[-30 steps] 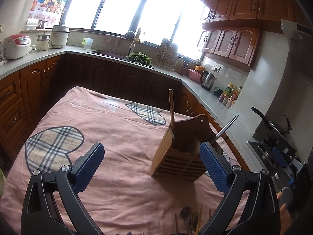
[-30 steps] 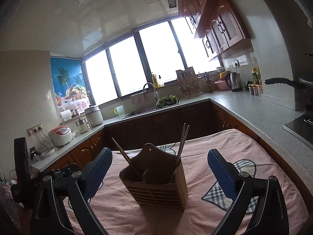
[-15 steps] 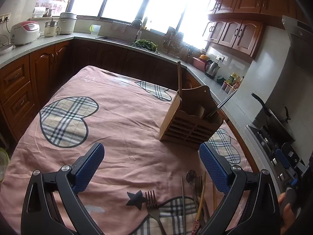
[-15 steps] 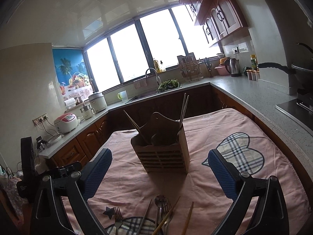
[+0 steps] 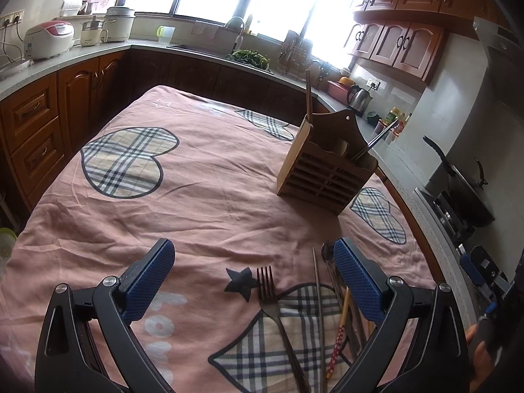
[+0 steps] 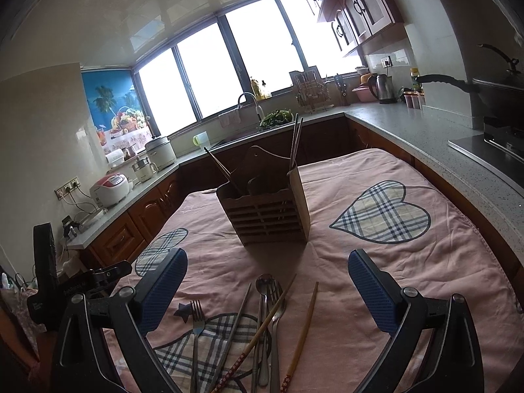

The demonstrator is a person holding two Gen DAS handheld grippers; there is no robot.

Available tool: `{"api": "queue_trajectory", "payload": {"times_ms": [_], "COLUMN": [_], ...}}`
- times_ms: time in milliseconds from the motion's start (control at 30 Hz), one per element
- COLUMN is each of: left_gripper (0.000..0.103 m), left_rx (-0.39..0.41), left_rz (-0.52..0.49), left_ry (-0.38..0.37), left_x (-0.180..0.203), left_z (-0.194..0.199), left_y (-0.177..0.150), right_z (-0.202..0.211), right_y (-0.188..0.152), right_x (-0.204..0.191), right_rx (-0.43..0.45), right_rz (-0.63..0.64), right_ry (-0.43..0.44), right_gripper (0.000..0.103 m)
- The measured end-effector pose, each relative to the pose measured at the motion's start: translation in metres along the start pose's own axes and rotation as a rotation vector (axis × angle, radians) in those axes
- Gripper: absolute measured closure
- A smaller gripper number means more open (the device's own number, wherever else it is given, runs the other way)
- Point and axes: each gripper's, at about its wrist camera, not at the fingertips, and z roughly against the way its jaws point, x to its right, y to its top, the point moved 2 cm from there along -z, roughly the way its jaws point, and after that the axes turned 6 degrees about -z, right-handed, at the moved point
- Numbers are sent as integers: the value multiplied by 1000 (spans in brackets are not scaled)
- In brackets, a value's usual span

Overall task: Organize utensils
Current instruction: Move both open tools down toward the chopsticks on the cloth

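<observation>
Change since a second ago: both cameras have tipped downward and drawn back; loose cutlery now shows at the near edge of both views, where only the caddy was visible before
Left gripper [image 5: 253,273]: jaws spread wide, holding nothing; it hangs above the cloth, with the fork [image 5: 270,291] lying between its blue pads
Right gripper [image 6: 267,280]: jaws also wide apart and empty; it hangs over the pile of utensils
Wooden caddy [image 5: 322,172]: upright on the pink tablecloth [image 5: 196,203], well beyond the loose pieces; a wooden stick rises from its left corner and metal chopsticks lean out on its right in the left view
Loose utensils: a spoon [image 6: 265,283], a second fork beside it, a metal chopstick [image 6: 239,321] and two wooden chopsticks [image 6: 303,330] lie crossed on a plaid heart patch; the lone fork sits apart to the left
Surroundings: kitchen counter [image 6: 409,124] wraps behind, with a kettle [image 6: 383,88] and rice cooker [image 5: 49,39]
</observation>
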Motion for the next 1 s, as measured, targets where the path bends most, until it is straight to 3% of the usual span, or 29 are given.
{"api": "queue_trajectory", "payload": {"times_ms": [633,1000], "left_gripper": [3,3], "left_rx": [-109,-157], "left_rz": [-32,-85], "left_ry": [12,1], "left_x": [2,16], "left_z": [-20,-43], "left_y": [-35,-35], "right_z": [-9,-29], "right_y": [-39,-48], "right_x": [14,24], "right_rx": [-116,-176], "right_rz": [-28,-36], "right_ry": [-35,-63], "right_gripper": [3,6]}}
